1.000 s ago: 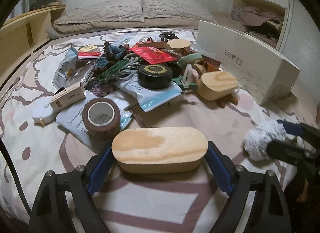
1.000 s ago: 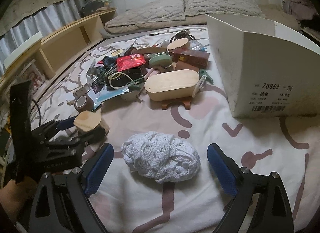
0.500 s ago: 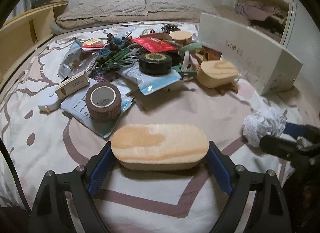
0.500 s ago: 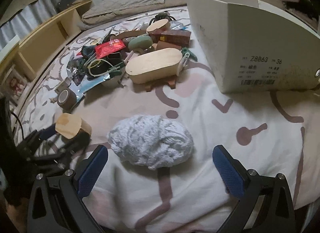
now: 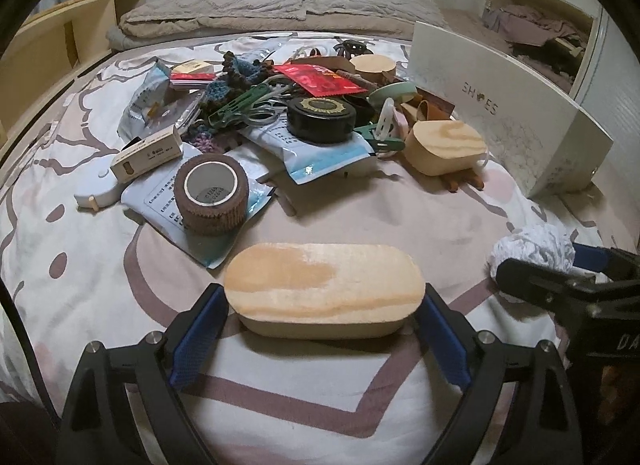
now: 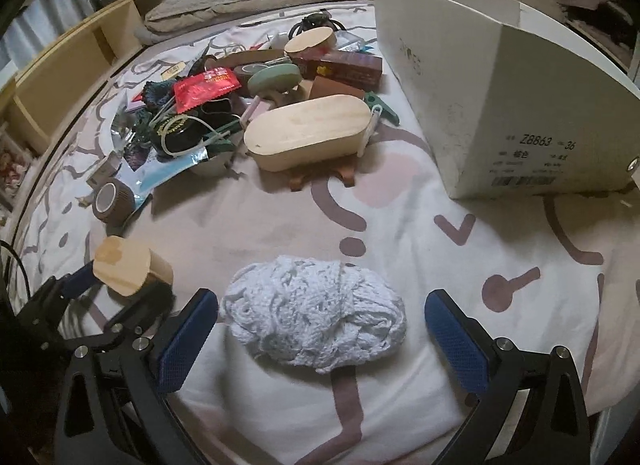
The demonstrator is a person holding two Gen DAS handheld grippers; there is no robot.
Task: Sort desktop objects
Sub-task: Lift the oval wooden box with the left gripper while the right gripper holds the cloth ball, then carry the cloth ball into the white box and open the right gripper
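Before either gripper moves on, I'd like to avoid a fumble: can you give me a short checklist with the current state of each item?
1. Oval wooden box between left gripper pads: ok.
2. Left pads pressing the box: cannot tell; the jaws are opening.
3. Right gripper open: ok.
4. White knitted bundle centred between the right pads, untouched: ok.
5. Shoe box upright beyond the bundle: ok.
6. Inside of the shoe box: cannot tell.

Oval wooden boxes: two [image 5: 324, 289] [image 5: 448, 147]; round wooden box [image 5: 374, 65]: one; shoebox [image 5: 508, 121]: one.
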